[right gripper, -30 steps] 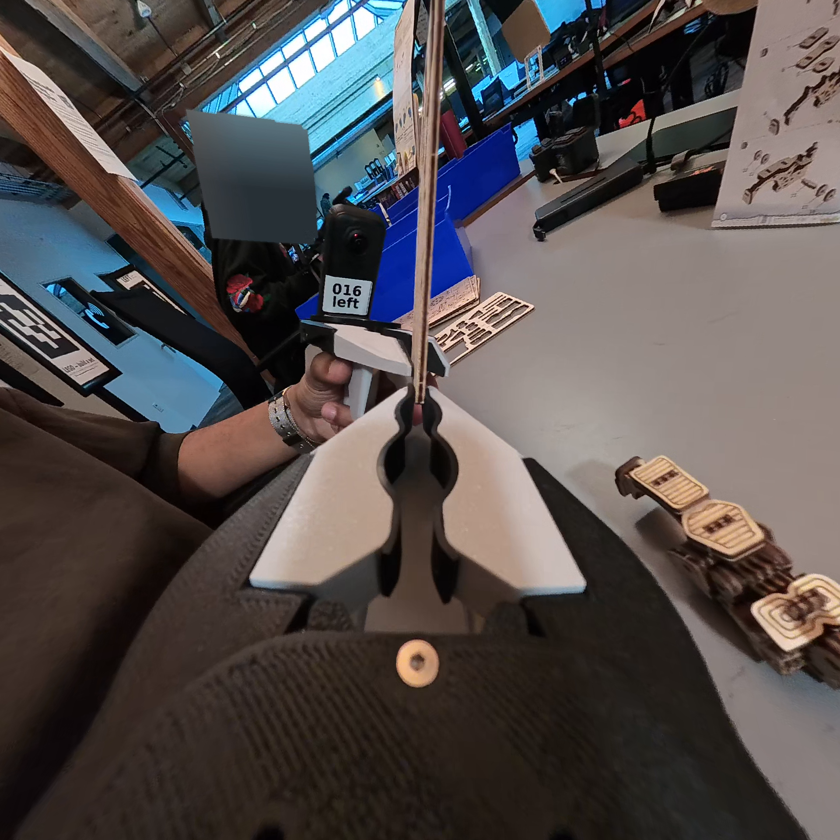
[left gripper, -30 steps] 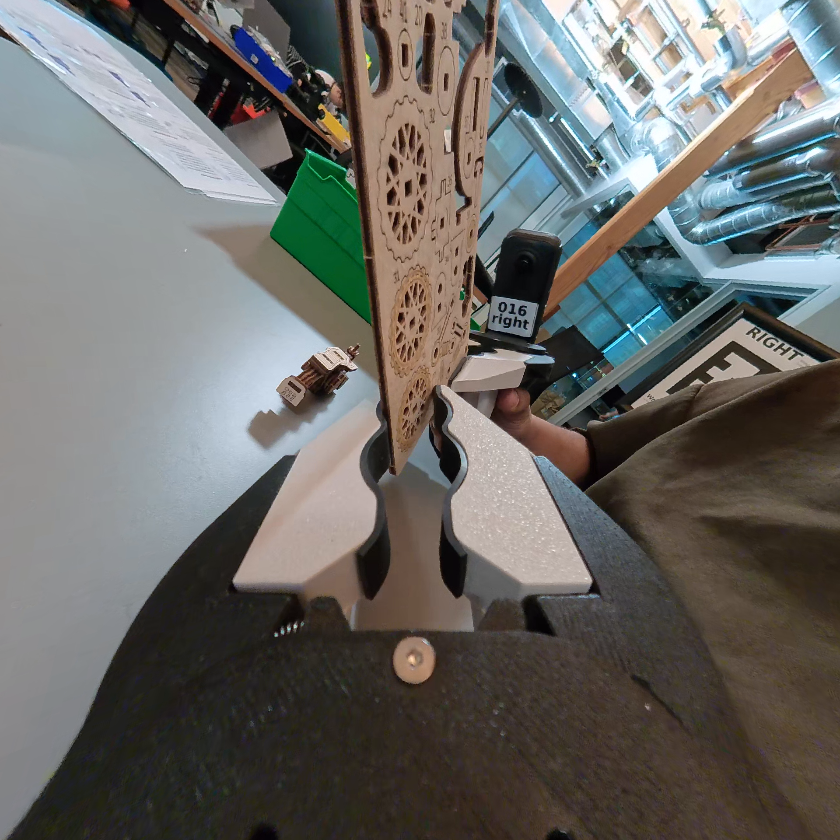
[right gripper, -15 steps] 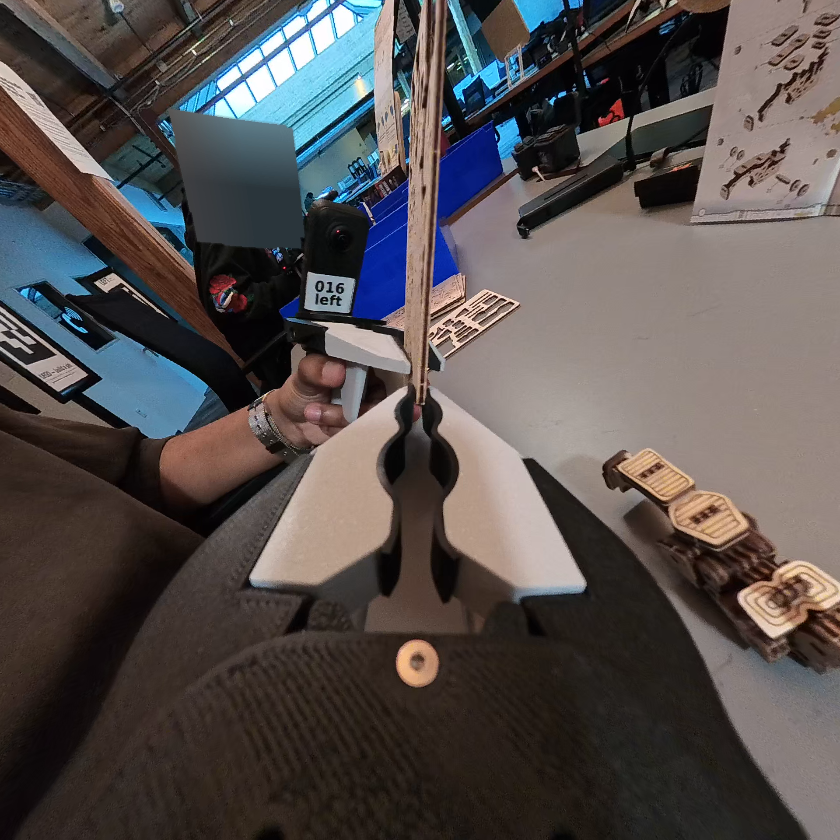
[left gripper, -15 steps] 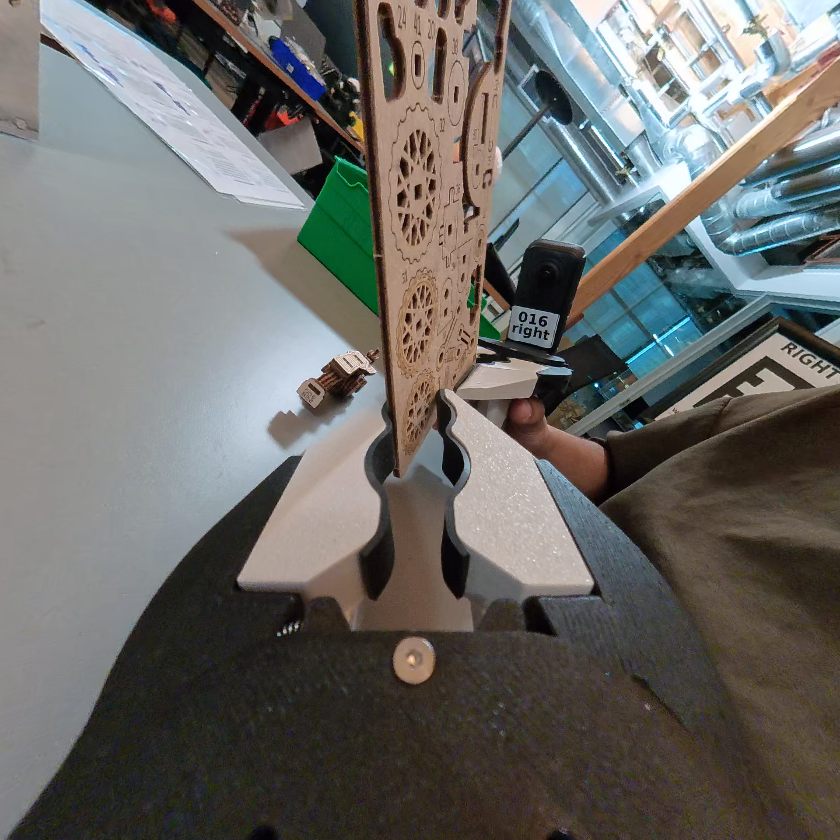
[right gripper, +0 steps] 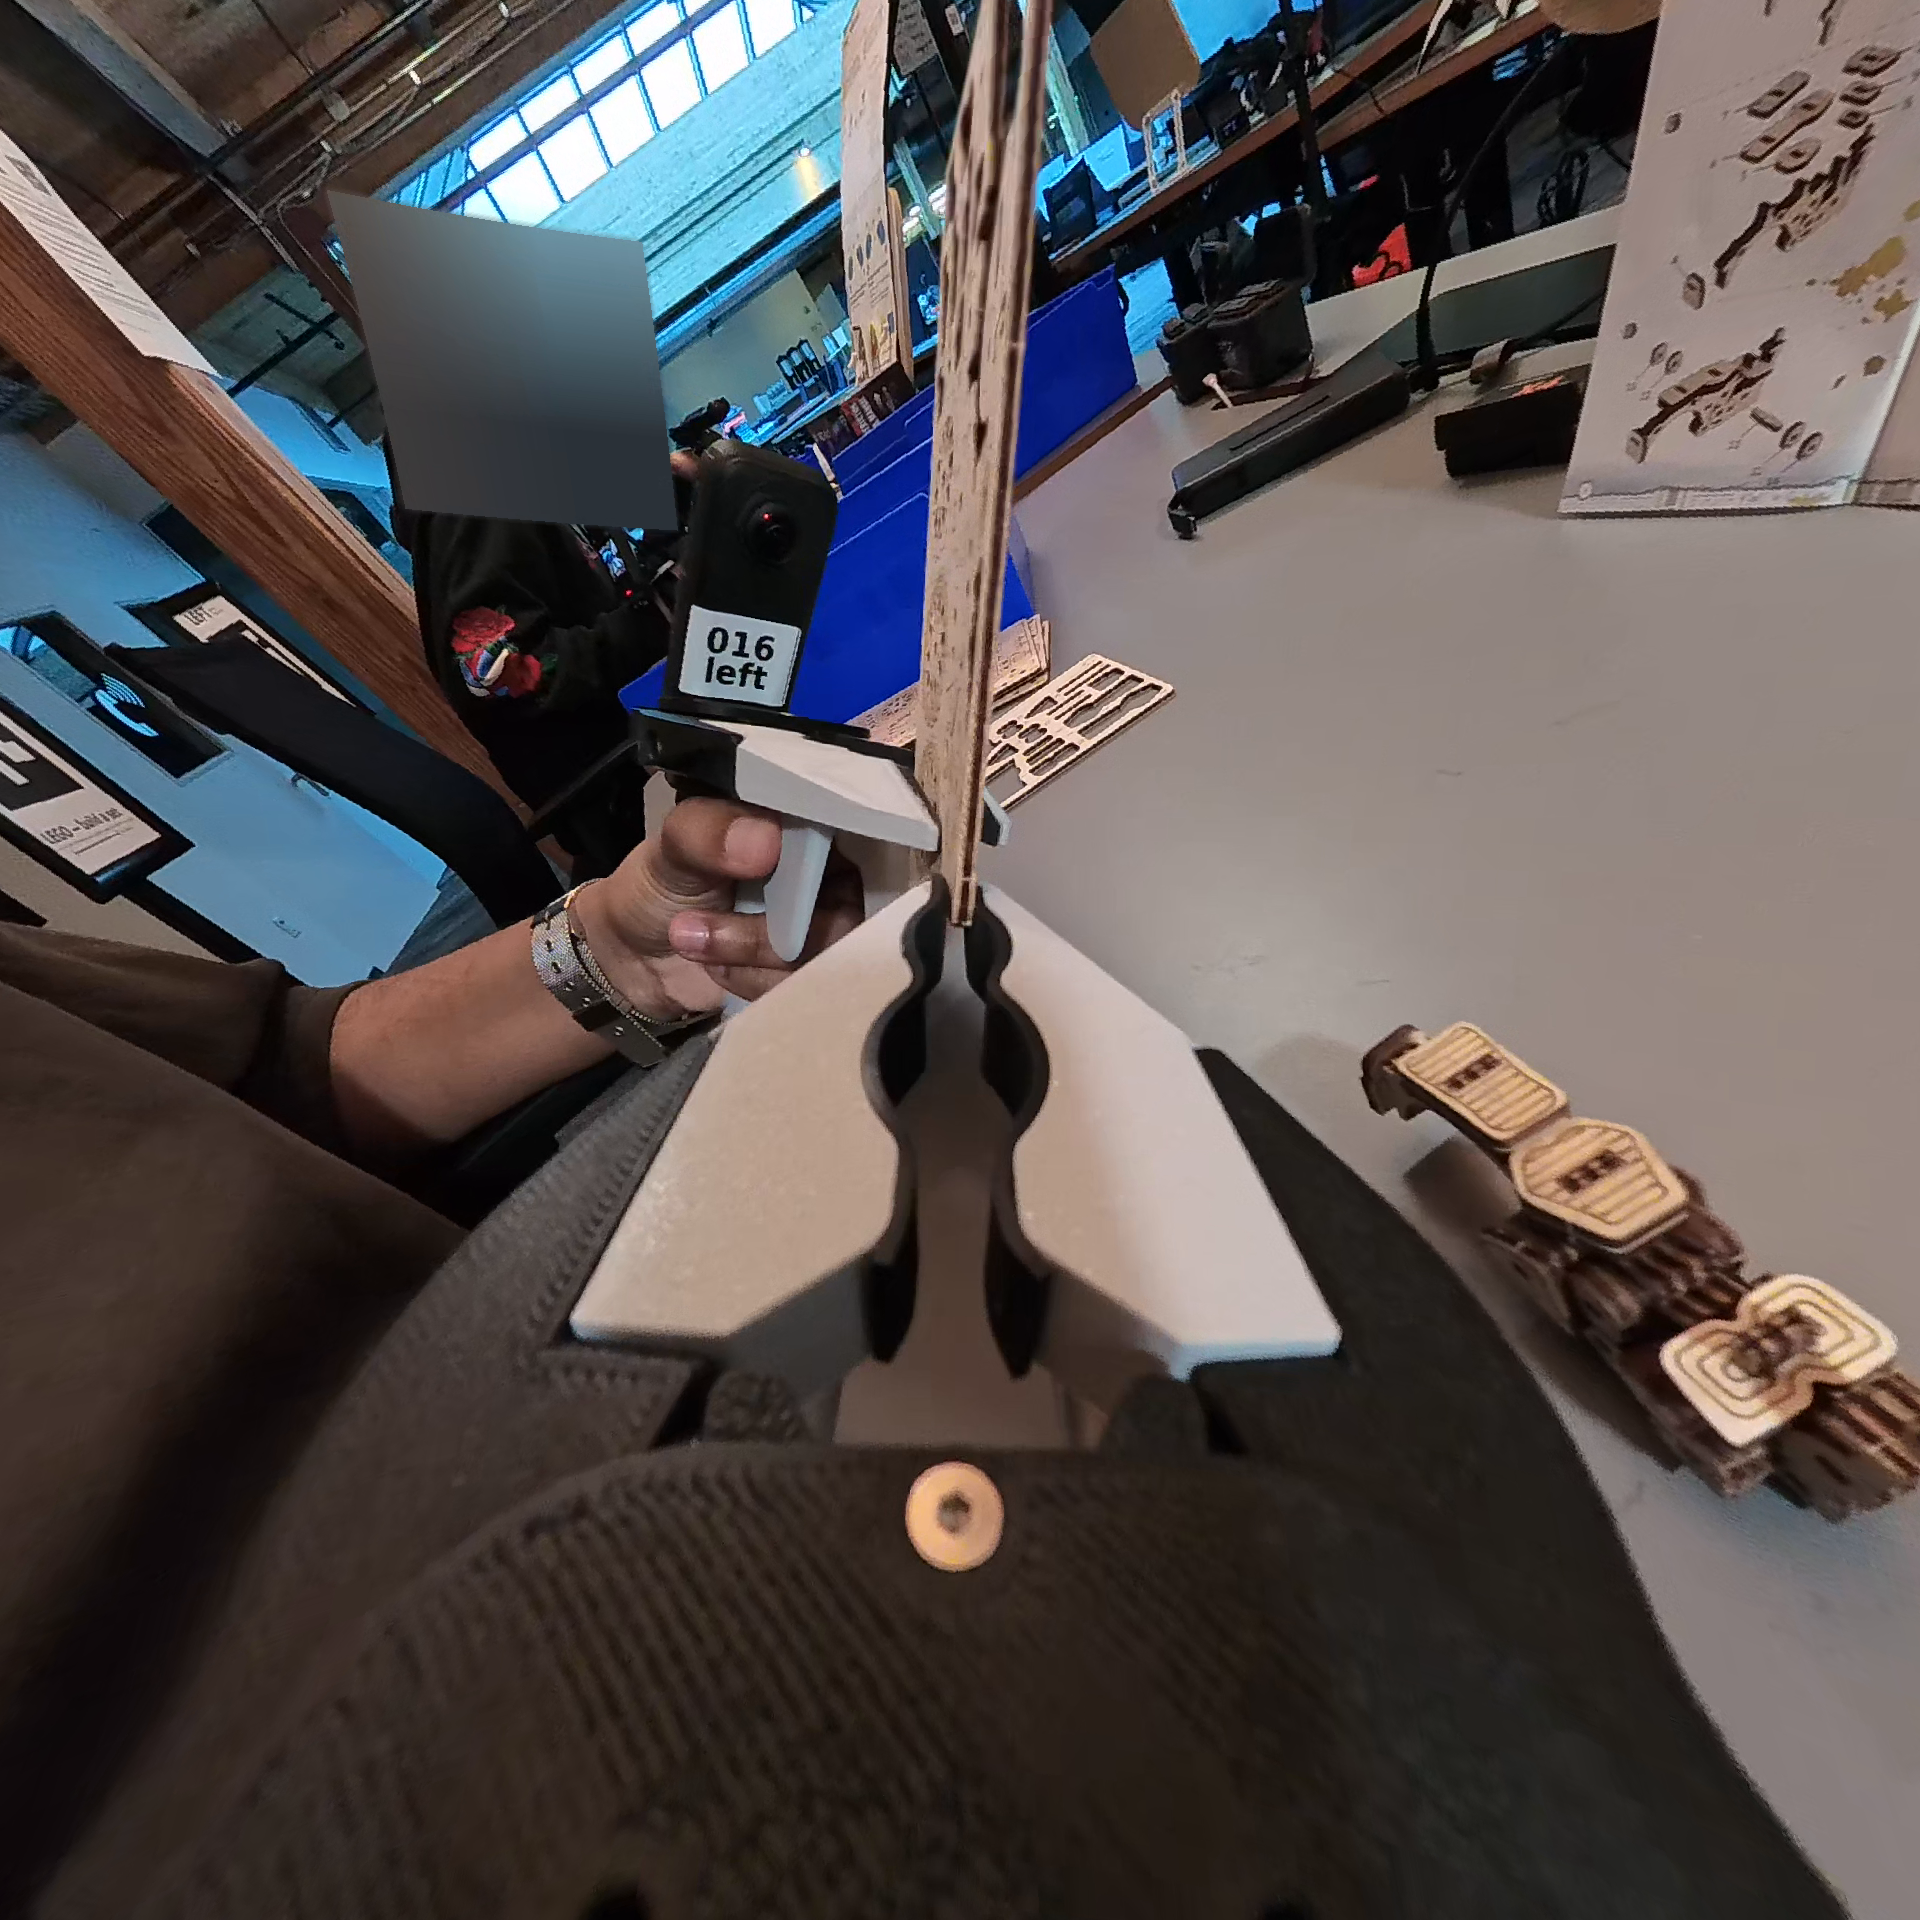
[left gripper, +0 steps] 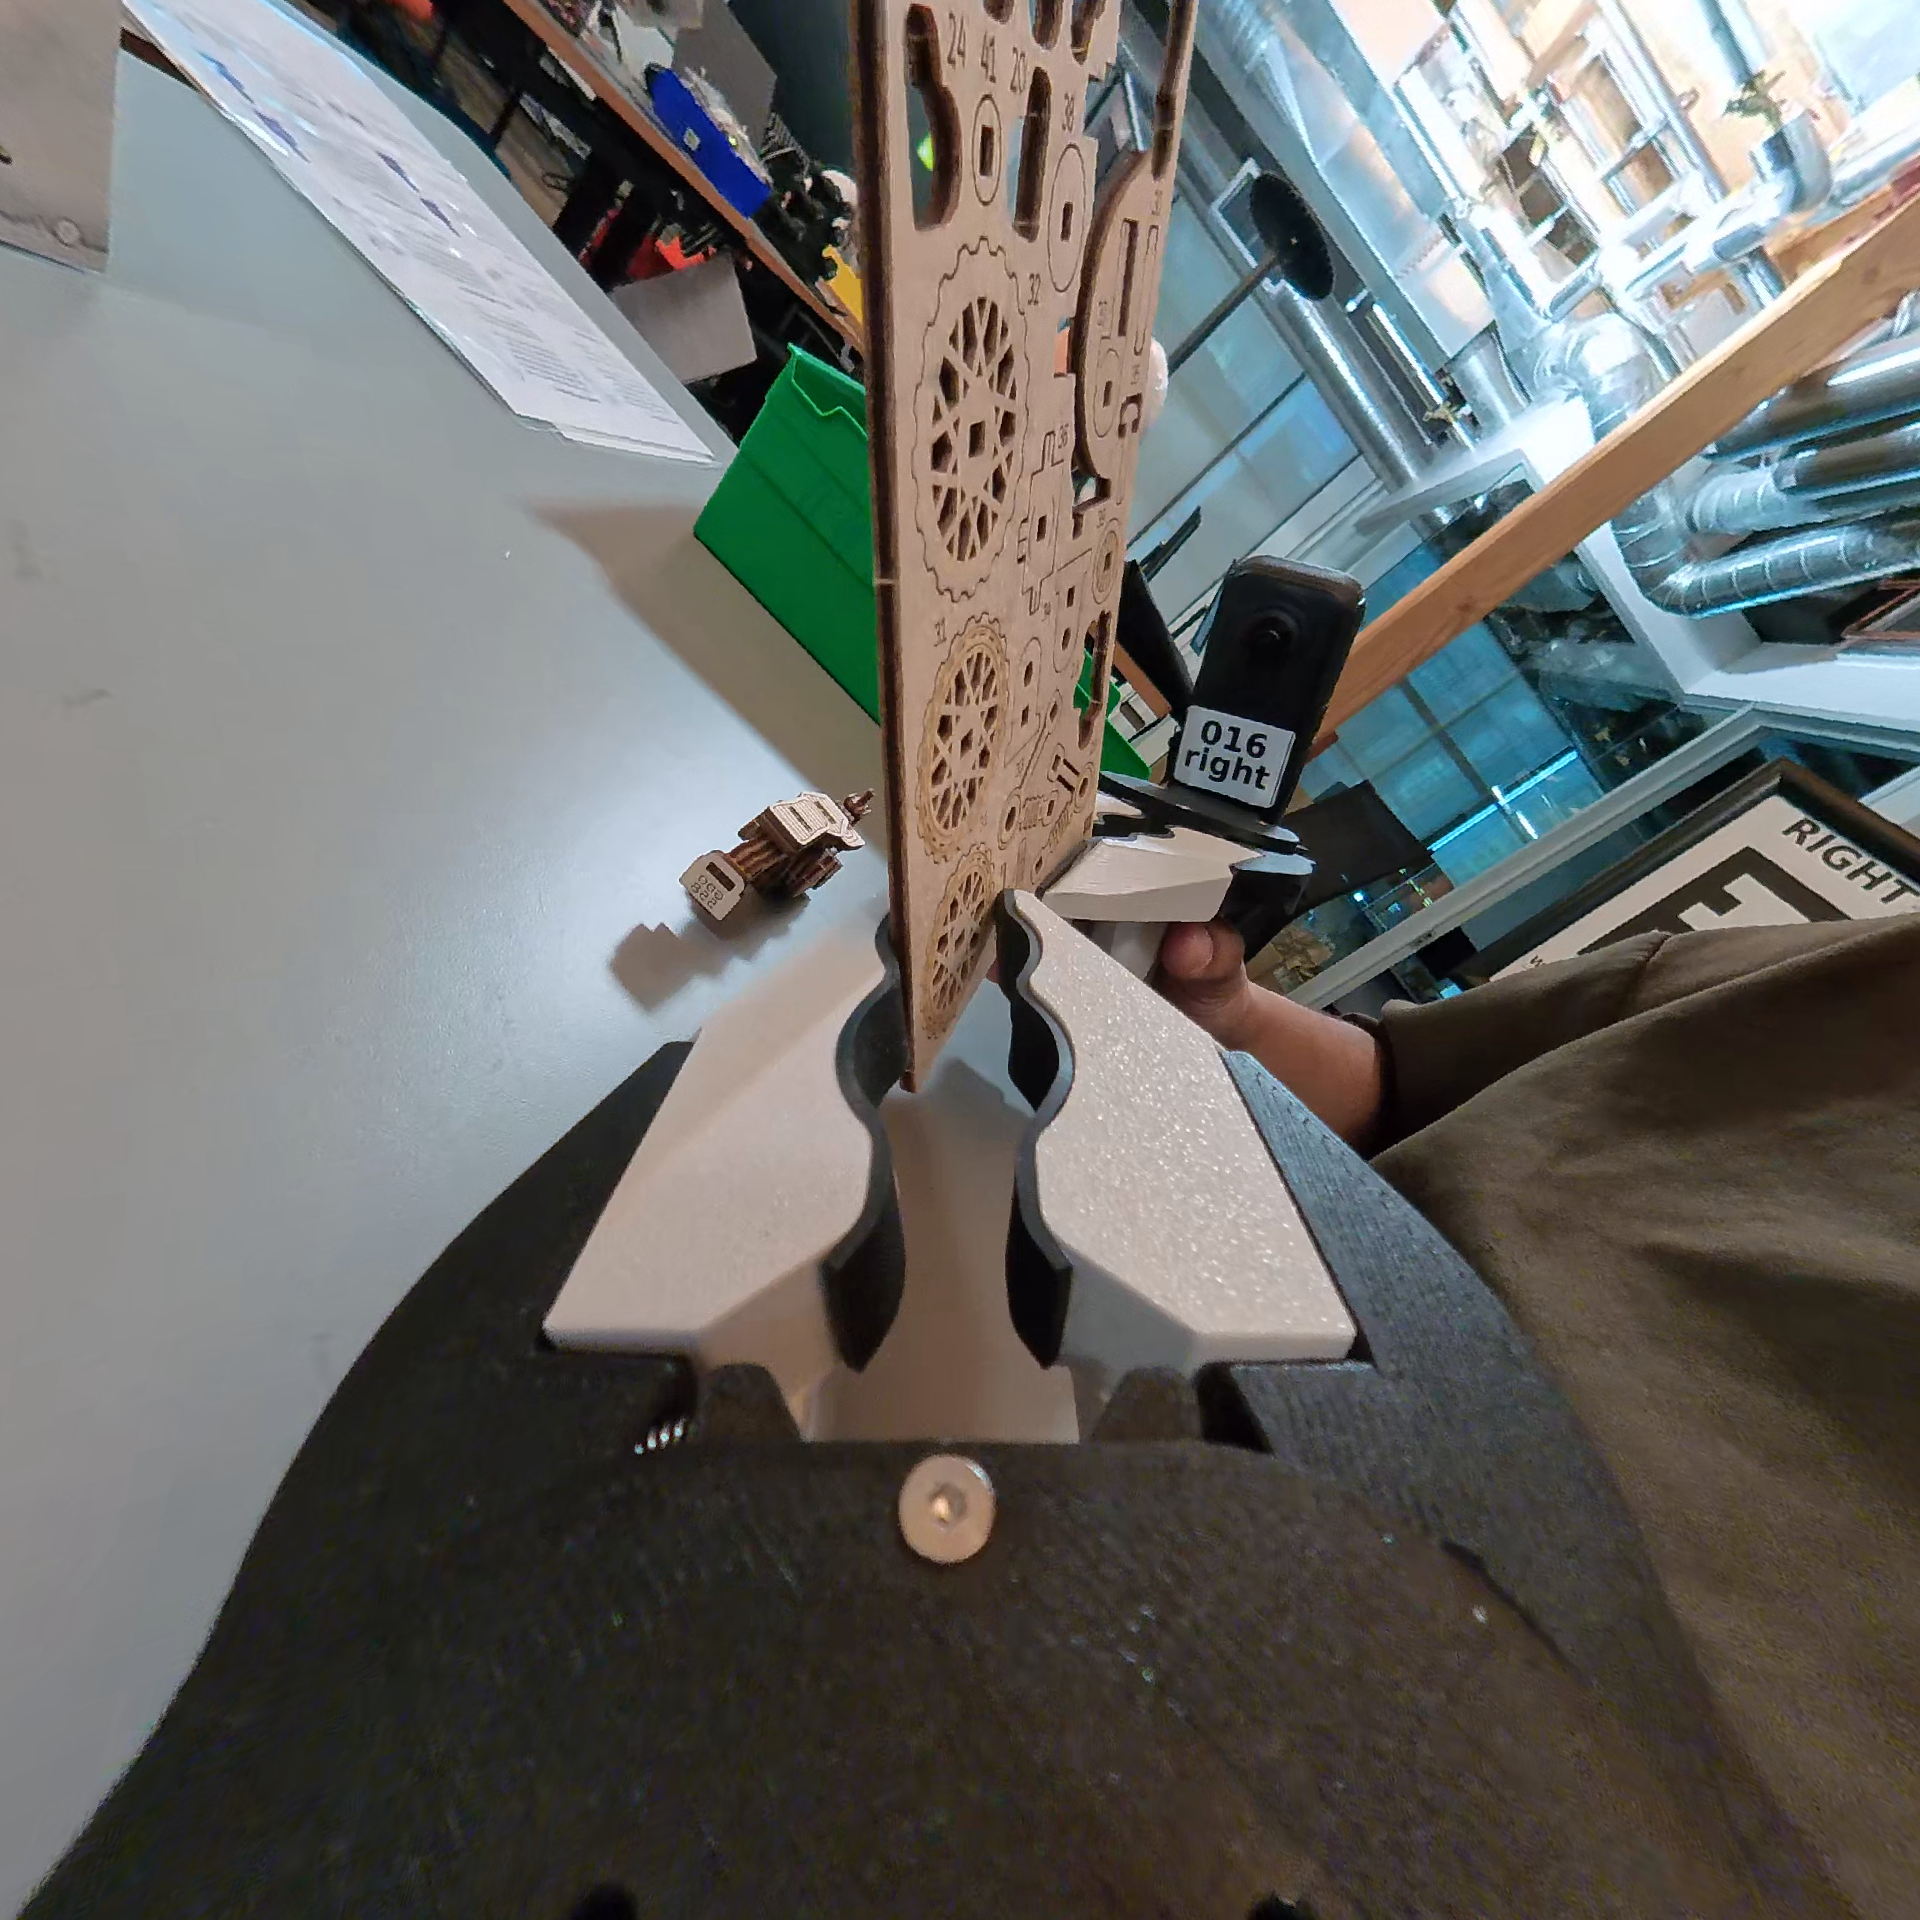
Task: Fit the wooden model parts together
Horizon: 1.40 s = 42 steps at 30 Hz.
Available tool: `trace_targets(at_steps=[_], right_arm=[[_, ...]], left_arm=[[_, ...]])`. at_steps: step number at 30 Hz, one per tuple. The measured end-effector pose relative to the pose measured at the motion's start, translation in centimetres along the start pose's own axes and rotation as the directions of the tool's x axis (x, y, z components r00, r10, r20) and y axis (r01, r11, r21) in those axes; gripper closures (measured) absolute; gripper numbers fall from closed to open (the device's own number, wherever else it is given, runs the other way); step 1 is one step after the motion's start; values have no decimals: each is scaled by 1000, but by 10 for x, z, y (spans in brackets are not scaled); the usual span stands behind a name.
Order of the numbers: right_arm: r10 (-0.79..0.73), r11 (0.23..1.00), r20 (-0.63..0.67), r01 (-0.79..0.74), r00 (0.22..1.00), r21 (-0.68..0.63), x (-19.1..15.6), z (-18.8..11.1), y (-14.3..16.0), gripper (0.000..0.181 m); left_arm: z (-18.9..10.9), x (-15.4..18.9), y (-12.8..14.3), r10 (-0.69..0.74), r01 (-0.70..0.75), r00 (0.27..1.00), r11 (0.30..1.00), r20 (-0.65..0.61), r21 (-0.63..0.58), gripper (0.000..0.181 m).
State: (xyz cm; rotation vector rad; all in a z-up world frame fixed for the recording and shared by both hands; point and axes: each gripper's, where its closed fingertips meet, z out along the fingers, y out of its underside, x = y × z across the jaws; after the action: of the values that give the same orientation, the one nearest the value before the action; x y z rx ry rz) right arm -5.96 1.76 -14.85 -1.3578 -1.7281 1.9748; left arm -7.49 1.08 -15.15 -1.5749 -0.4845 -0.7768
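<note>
A thin wooden parts sheet [left gripper: 997, 416] with laser-cut gears stands upright above the grey table [left gripper: 312, 727]. My right gripper [right gripper: 961, 904] is shut on its lower edge; there the sheet [right gripper: 977, 468] shows edge-on. My left gripper [left gripper: 948, 925] is open, with the sheet's lower corner between its fingers and against the left one. Each gripper faces the other across the sheet: the right one shows in the left wrist view [left gripper: 1143, 883], the left one in the right wrist view [right gripper: 914, 810]. A partly assembled wooden model [right gripper: 1642, 1247] lies on the table, also in the left wrist view [left gripper: 774, 857].
More flat parts sheets [right gripper: 1060, 717] lie by blue bins [right gripper: 883, 603]. An instruction sheet [right gripper: 1766, 249] stands at the far right beside black devices [right gripper: 1288, 436]. A green bin [left gripper: 800, 540] and papers [left gripper: 447, 260] are at the table's far side. A person [right gripper: 499, 644] stands behind.
The sheet has turned a little, so the right wrist view shows a sliver of its face. Both grippers have shifted slightly with it. The grips are unchanged.
</note>
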Motion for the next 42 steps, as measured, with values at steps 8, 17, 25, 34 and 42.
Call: trace_targets(at_steps=[8, 17, 25, 34, 42], right_arm=[[89, 995, 39, -90, 995, 35, 0, -1, -6, 180], [161, 983, 79, -168, 984, 80, -1, -3, -12, 180], [109, 993, 59, -112, 992, 40, 3, -8, -10, 156], [-33, 990, -12, 31, 999, -139, 4, 0, 20, 161], [51, 988, 39, -45, 998, -147, 3, -1, 20, 167]], left_arm=[[2, 3, -2, 14, -13, 999, 1000, -40, 23, 168], [-2, 11, -9, -50, 58, 991, 996, -123, 67, 177], [-5, 15, -1, -23, 22, 991, 1000, -135, -7, 181], [1, 11, 22, 45, -57, 996, 987, -81, -149, 181], [1, 11, 24, 62, -73, 995, 985, -72, -160, 181]])
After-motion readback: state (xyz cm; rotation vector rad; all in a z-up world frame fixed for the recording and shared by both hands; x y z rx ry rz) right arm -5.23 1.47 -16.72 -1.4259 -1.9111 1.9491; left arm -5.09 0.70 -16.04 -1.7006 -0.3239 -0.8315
